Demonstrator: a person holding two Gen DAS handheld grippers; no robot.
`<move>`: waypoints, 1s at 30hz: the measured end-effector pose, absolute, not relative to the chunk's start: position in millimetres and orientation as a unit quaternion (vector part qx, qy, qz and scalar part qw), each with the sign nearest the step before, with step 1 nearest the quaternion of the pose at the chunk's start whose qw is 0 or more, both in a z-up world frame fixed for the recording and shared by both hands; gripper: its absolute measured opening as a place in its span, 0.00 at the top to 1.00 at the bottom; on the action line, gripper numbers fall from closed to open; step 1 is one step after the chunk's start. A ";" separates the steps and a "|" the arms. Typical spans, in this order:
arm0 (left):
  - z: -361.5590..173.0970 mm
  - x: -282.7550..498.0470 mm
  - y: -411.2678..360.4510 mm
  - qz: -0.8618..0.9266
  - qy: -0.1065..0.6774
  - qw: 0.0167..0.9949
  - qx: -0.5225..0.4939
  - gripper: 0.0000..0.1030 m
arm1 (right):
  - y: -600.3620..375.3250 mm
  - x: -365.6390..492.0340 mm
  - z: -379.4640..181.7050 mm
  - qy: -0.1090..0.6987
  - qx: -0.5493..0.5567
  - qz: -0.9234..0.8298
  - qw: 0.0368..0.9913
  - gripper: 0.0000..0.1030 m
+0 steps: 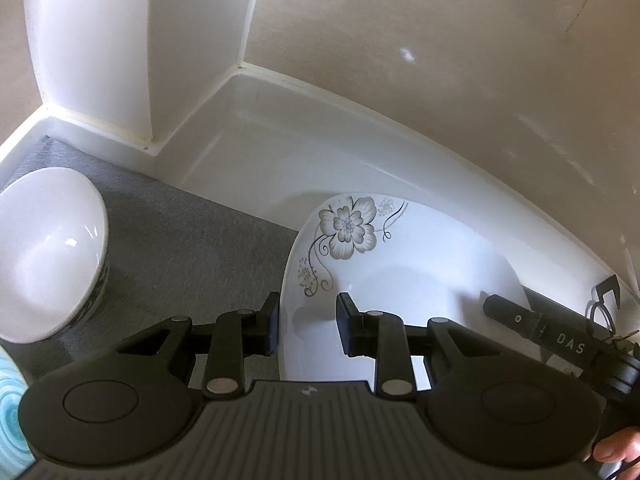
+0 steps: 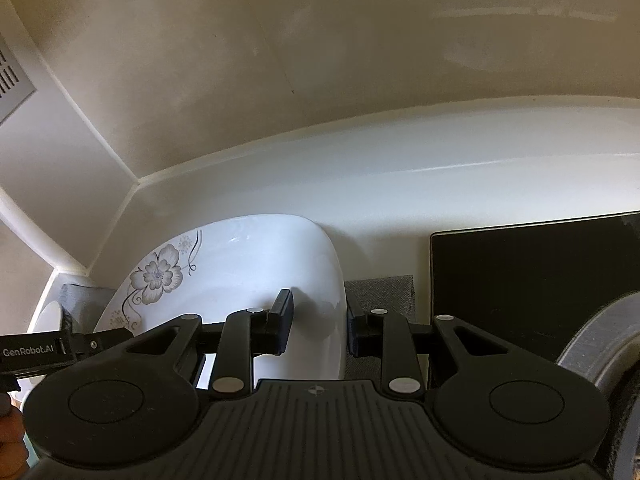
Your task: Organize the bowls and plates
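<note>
Holding one white square plate [image 1: 400, 264] by opposite rims: left gripper [image 1: 306, 326] clamped on its left edge, right gripper [image 2: 318, 326] clamped on its right edge, dish spanning ahead between both. Glazed ceramic, judged rigid, fairly heavy, slippery, breakable; rim is the sensible hold. Grey flower print at far-left corner. White bowl [image 1: 48, 252], well left of left gripper, on grey mat [image 1: 180, 240].
</note>
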State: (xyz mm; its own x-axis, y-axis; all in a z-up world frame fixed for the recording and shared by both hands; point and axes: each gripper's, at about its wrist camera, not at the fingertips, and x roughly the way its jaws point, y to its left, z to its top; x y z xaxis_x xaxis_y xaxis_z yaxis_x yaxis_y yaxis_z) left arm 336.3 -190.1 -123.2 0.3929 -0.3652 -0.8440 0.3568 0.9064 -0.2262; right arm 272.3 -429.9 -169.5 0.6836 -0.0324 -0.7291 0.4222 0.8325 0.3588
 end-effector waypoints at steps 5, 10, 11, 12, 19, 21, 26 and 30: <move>-126.0 334.1 -188.6 -0.218 0.505 0.835 -0.004 0.69 | -429.3 263.4 -165.9 0.372 0.255 -0.132 0.883 0.72; -125.0 331.7 -184.9 -0.218 0.507 0.834 -0.002 0.69 | -423.3 253.4 -163.7 0.371 0.252 -0.135 0.883 0.72; -124.9 330.9 -183.7 -0.218 0.506 0.834 -0.002 0.69 | -421.4 251.2 -163.3 0.371 0.251 -0.135 0.884 0.72; -124.7 330.2 -182.8 -0.218 0.506 0.834 -0.001 0.69 | -418.9 249.0 -163.5 0.370 0.251 -0.136 0.884 0.72; -124.0 319.8 -168.1 -0.216 0.507 0.835 0.005 0.69 | -403.2 229.6 -163.2 0.369 0.251 -0.135 0.885 0.72; -124.6 315.9 -164.0 -0.215 0.507 0.835 0.007 0.69 | -397.9 222.8 -164.6 0.369 0.252 -0.135 0.884 0.72; -127.6 308.6 -157.1 -0.217 0.509 0.833 0.015 0.69 | -388.5 207.1 -169.4 0.371 0.255 -0.136 0.882 0.72; -130.4 302.3 -151.0 -0.221 0.508 0.832 0.022 0.69 | -379.9 193.3 -173.0 0.371 0.256 -0.138 0.882 0.72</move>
State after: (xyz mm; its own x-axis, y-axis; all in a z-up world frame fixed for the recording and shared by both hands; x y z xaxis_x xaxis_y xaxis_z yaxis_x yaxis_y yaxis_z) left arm 302.3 -151.0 -130.4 0.3857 -0.3443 -0.8560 0.3900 0.9016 -0.1869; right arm 193.3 -379.9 -173.0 0.6872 -0.0535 -0.7245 0.4336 0.8304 0.3500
